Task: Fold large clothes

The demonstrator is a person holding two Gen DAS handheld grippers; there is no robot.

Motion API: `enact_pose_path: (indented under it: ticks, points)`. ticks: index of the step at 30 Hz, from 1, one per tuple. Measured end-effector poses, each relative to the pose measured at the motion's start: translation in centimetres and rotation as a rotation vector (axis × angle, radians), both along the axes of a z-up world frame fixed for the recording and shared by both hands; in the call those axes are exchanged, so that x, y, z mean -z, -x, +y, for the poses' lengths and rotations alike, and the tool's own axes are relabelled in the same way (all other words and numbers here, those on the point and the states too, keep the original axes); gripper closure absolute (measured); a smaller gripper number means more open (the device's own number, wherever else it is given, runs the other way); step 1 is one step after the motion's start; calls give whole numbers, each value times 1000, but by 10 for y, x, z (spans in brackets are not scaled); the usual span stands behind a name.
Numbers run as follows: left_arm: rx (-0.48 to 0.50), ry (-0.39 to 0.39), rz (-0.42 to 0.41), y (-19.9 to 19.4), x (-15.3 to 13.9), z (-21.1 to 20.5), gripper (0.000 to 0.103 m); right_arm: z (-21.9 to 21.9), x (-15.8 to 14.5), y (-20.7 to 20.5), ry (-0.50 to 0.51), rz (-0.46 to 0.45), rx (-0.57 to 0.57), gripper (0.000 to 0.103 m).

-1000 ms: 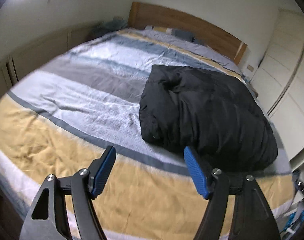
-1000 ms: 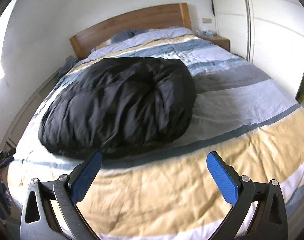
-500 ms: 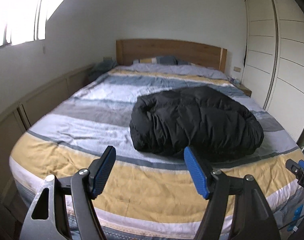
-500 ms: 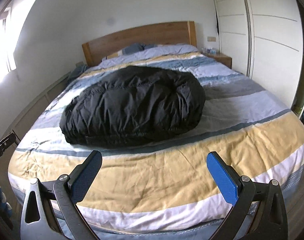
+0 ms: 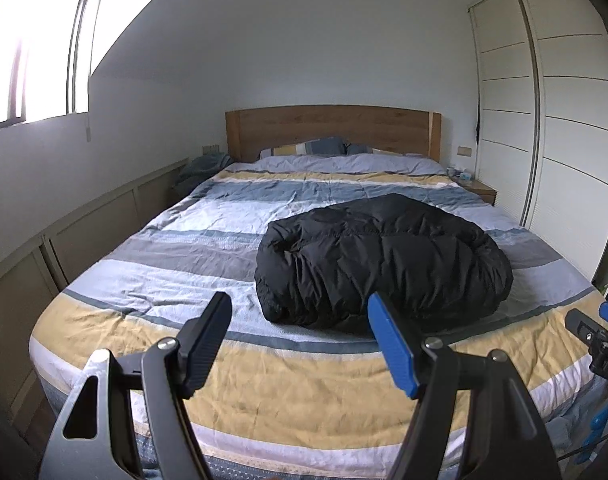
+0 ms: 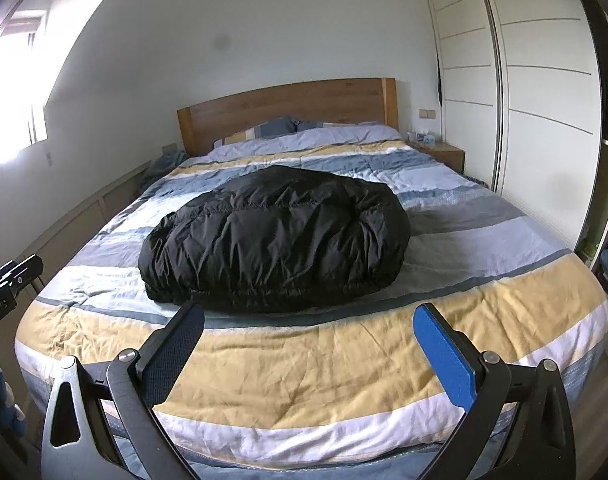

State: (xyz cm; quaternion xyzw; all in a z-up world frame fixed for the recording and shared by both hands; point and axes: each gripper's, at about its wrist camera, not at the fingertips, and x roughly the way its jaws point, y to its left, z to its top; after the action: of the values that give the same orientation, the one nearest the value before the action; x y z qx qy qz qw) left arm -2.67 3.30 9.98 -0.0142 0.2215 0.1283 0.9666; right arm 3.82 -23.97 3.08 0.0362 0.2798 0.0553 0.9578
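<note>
A black quilted puffer jacket [image 5: 382,260], folded into a thick rounded bundle, lies on the striped bed cover [image 5: 208,248] of the wooden-framed bed [image 5: 332,128]. Its long axis runs across the bed, parallel to the foot edge. The bundle sits in the half nearer the foot edge and closer to the bed's side edge by the white sliding wardrobe [image 5: 544,112]. The fabric is shiny, wrinkled and padded; the stitched seams show in the right wrist view [image 6: 272,236]. The sleeves and collar are hard to make out, because they are tucked inside the folds.

The cover has bands of yellow, grey, blue and white, with soft creases. Pillows [image 5: 316,146] rest at the headboard.

The left gripper [image 5: 298,334] hovers over the foot edge with its jaws apart and nothing between them. The right gripper [image 6: 308,344] is also wide apart and empty, near the same edge. The lower part of both grippers is cut off by the frame.
</note>
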Motion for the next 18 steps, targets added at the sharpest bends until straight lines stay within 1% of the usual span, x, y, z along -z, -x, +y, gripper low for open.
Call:
enact_pose_path:
  ticks: [5, 18]
  points:
    - [13, -6, 3, 1, 2, -5, 34, 2, 1, 2, 19, -9, 0, 0]
    - [33, -15, 40, -9, 17, -7, 34, -4, 13, -5, 31, 22, 21, 0]
